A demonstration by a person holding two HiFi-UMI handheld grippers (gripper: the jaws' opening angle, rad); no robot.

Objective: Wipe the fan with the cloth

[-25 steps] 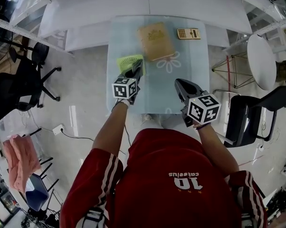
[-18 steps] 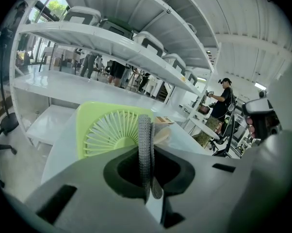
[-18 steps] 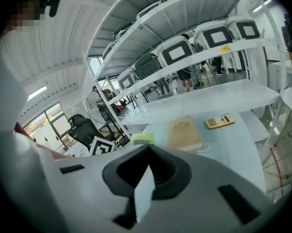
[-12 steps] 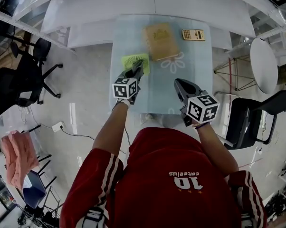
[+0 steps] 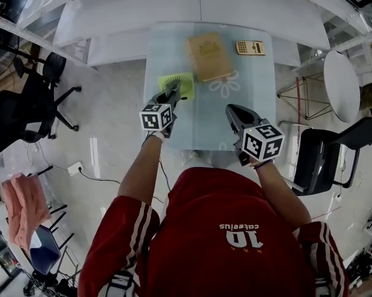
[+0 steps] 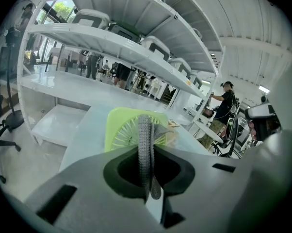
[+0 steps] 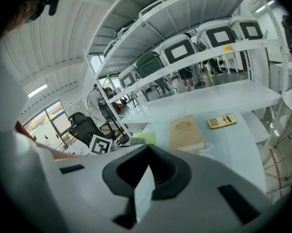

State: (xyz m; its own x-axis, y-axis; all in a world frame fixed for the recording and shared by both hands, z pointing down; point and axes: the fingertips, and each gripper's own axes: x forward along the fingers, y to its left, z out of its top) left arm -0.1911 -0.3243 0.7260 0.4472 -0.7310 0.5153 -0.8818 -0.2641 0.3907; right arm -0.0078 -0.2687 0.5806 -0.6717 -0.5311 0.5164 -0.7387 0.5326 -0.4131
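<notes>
A lime-green fan (image 5: 178, 83) lies flat on the left part of the glass table (image 5: 260, 98). My left gripper (image 5: 172, 92) hangs over the fan's near edge and is shut on a grey cloth (image 6: 145, 142). In the left gripper view the cloth stands as a folded strip between the jaws, with the fan (image 6: 122, 130) right behind it. My right gripper (image 5: 232, 109) is held over the table's near right part, apart from the fan. Its jaws are shut on nothing, as the right gripper (image 7: 147, 155) view shows.
A tan book (image 5: 209, 55) lies at the table's far middle, and a calculator (image 5: 250, 47) sits to its right. White shelving runs behind the table. Office chairs (image 5: 25, 113) stand on the floor at left, another chair (image 5: 334, 156) at right.
My left gripper with the cloth has shifted slightly to the left over the fan's near edge. The right gripper has stayed where it was.
</notes>
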